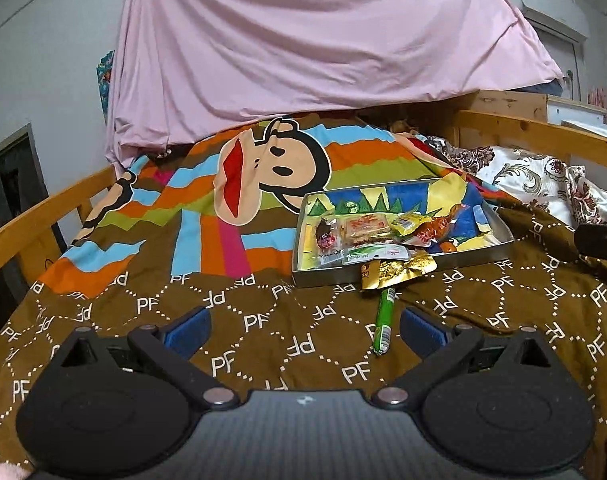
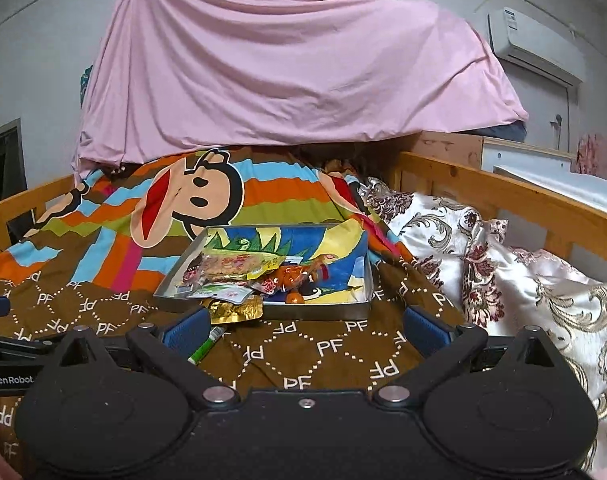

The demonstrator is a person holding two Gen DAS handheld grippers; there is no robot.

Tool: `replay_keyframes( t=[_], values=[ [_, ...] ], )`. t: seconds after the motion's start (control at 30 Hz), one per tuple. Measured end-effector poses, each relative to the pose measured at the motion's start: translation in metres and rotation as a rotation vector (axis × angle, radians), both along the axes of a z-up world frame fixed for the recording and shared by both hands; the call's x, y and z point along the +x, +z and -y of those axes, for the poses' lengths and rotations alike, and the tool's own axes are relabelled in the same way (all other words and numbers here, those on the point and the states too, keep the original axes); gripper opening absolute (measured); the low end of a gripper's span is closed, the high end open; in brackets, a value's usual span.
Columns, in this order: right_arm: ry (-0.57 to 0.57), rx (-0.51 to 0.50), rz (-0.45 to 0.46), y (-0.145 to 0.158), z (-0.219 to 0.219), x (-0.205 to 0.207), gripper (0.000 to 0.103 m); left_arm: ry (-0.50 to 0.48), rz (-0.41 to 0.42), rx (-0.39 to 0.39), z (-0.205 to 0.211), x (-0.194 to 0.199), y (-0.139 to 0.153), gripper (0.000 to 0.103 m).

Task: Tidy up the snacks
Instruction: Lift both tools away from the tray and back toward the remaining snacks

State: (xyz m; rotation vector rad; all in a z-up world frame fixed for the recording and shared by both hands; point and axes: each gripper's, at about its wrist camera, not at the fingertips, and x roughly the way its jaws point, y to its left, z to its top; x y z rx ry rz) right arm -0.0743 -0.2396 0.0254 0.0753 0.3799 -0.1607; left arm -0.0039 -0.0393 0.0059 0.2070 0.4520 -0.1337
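- Brown "PF" bedspread [image 1: 263, 344] covers the bed.
- Metal tray [image 1: 399, 268] of snack packets sits at 1 o'clock; gold packet [image 1: 395, 274] overhangs its rim.
- Left gripper [image 1: 305, 330] and right gripper [image 2: 305, 330]: fingers apart, empty.
- Green stick snack [image 1: 384, 322] lies at 6 o'clock from the tray.

The green stick snack [image 2: 206, 346] is partly hidden in the right wrist view: its lower end runs behind the blue finger pad [image 2: 185, 330] and its upper end under the gold packet [image 2: 235, 311] at the tray's [image 2: 323, 312] near rim. The heaped wrappers [image 1: 387, 232] overlap, so their count and print cannot be told. The pink sheet [image 1: 303, 40] hides the bed's far end. The other gripper [image 1: 599, 240] is cut off by the right edge
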Motion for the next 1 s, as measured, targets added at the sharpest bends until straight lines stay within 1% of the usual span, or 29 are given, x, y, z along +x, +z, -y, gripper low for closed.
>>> replay_keyframes(
  t=[0.2,0.43,0.63,0.83,1.0],
  values=[
    [0.013,-0.003,-0.008,0.001,-0.010,-0.013,0.102,0.008,-0.002,0.000,-0.003,-0.014,0.001,0.102],
    [0.021,-0.020,-0.008,0.003,-0.020,-0.024,0.102,0.021,0.001,-0.048,-0.016,-0.027,0.006,0.102],
    [0.018,-0.021,-0.005,0.002,-0.023,-0.030,0.102,0.048,-0.022,-0.095,-0.028,-0.030,0.007,0.102],
    [0.018,0.003,0.003,0.005,-0.023,-0.035,0.102,0.068,-0.045,-0.127,-0.035,-0.033,0.009,0.102],
    [0.033,0.014,0.012,0.010,-0.027,-0.037,0.102,0.069,-0.033,-0.134,-0.034,-0.038,0.014,0.102]
  ],
)
